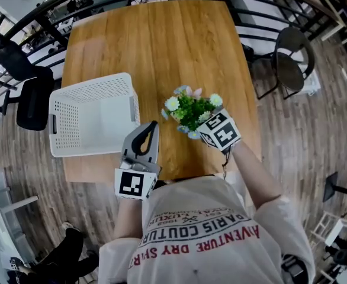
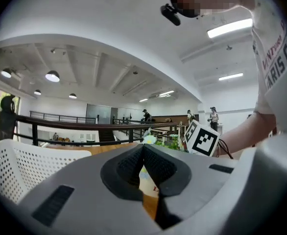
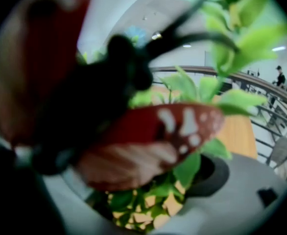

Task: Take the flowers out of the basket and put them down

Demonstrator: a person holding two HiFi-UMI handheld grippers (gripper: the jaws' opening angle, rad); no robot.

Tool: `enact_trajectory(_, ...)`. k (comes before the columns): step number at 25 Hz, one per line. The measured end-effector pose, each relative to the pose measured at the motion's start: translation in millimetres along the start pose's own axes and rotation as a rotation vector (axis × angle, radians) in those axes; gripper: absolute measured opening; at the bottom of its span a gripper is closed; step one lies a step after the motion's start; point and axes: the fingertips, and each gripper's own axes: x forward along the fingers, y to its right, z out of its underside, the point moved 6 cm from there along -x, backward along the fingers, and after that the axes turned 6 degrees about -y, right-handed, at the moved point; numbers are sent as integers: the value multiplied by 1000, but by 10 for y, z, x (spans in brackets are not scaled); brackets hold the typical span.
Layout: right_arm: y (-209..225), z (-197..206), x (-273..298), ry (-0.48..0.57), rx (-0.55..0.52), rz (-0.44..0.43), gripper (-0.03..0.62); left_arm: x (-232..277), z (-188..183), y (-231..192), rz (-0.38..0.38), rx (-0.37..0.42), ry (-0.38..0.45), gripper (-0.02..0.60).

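A small bunch of flowers [image 1: 191, 108] with white and pale blue blooms and green leaves stands over the wooden table [image 1: 161, 46], right of the white perforated basket [image 1: 90, 84]. My right gripper [image 1: 202, 126] reaches into it from the near side and is shut on the flowers' lower part. In the right gripper view, leaves [image 3: 197, 97] and a blurred red butterfly ornament [image 3: 148, 141] fill the gap between the jaws of the right gripper [image 3: 143, 199]. My left gripper [image 1: 151, 126] hovers near the table's front edge, between basket and flowers, shut with nothing in it [image 2: 143, 148].
The basket [image 2: 21, 165] looks empty inside and lies at the table's left edge. A black chair [image 1: 292, 58] stands right of the table and another [image 1: 28, 93] to the left. A dark railing [image 1: 37, 16] curves behind the table's far edge.
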Motion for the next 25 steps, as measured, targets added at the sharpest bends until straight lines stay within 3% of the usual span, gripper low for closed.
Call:
enact_trajectory(3,30,257,222,-24,27,15,463,12,55,91,2,49,-22,20)
enact_trajectory(8,39,578,446,-60,74,37,463,46,190,224,42,-42,-36,20)
enact_trajectory(12,6,743,587,-81,82,30,463,68,410,311,58,-54,-71,20)
enact_trajectory(25,-61,822,661,-79,32,49,463,49,535,369,75,-76,-113,20)
